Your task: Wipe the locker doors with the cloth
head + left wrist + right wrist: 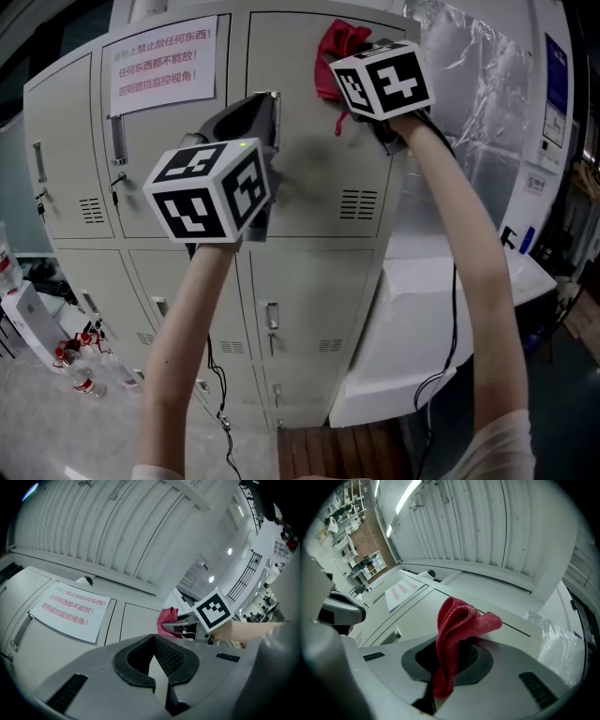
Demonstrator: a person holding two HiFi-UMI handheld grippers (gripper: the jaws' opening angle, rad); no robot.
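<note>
A red cloth (336, 42) is bunched against the top edge of the upper right locker door (309, 178). My right gripper (358, 70) is shut on it, raised high with its marker cube facing me. In the right gripper view the cloth (454, 625) stands up out of the jaws of the right gripper (454, 665) and drapes over them. My left gripper (265, 101) is held up in front of the middle upper door, shut and empty. In its own view the left gripper (158, 667) points at the door tops, with the cloth (168, 618) ahead to the right.
A paper notice (164, 61) with red print is taped on the upper left door. Handles (119, 141) stick out from the doors. A white box (441, 309) stands right of the lockers, below plastic sheeting (478, 66). Bottles (84, 370) lie at lower left.
</note>
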